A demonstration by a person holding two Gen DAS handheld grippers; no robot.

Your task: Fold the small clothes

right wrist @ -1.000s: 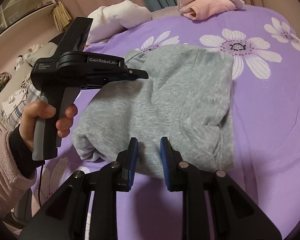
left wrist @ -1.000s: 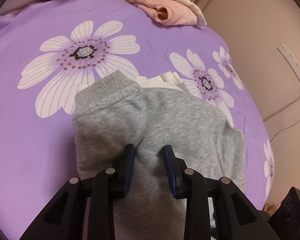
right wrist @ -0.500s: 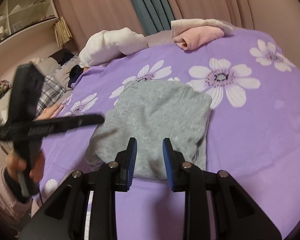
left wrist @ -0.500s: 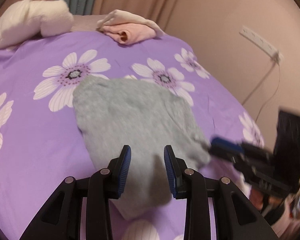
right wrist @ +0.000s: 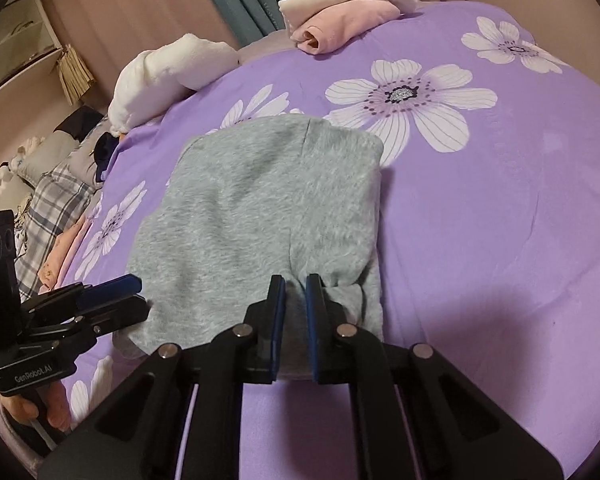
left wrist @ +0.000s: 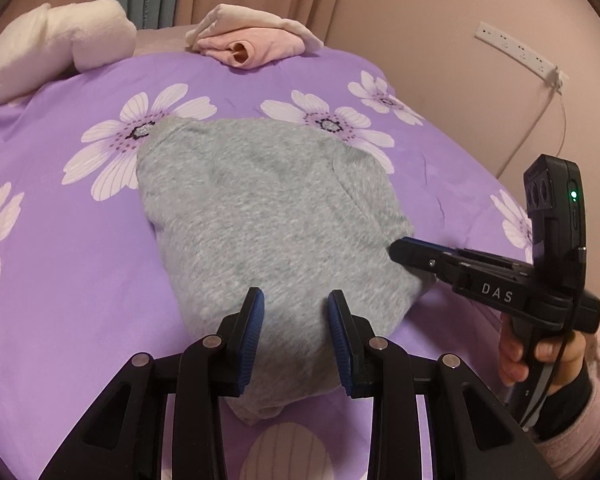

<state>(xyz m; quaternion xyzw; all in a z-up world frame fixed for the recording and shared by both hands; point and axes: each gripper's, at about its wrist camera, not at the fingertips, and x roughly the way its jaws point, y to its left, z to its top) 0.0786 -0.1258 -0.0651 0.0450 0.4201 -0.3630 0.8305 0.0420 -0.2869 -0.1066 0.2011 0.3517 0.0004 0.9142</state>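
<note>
A small grey sweatshirt (left wrist: 268, 216) lies folded on the purple flowered bedspread (left wrist: 60, 240); it also shows in the right wrist view (right wrist: 260, 216). My left gripper (left wrist: 296, 308) is open, its jaws over the garment's near edge. My right gripper (right wrist: 296, 284) has its jaws close together on the sweatshirt's near right edge, with grey cloth between the pads. In the left wrist view the right gripper (left wrist: 400, 248) touches the garment's right corner. In the right wrist view the left gripper (right wrist: 134, 292) sits at the garment's left edge.
A folded pink and cream garment pile (left wrist: 252, 44) lies at the far edge of the bed (right wrist: 340, 24). A white plush pillow (left wrist: 52, 48) is at the far left. A wall with a power strip (left wrist: 516, 52) is to the right. Plaid bedding (right wrist: 52, 208) is beyond the left edge.
Both grippers pulled back from the sweatshirt and then returned to its near edge. The right gripper's jaws have closed on the cloth. The left gripper's jaws stay apart.
</note>
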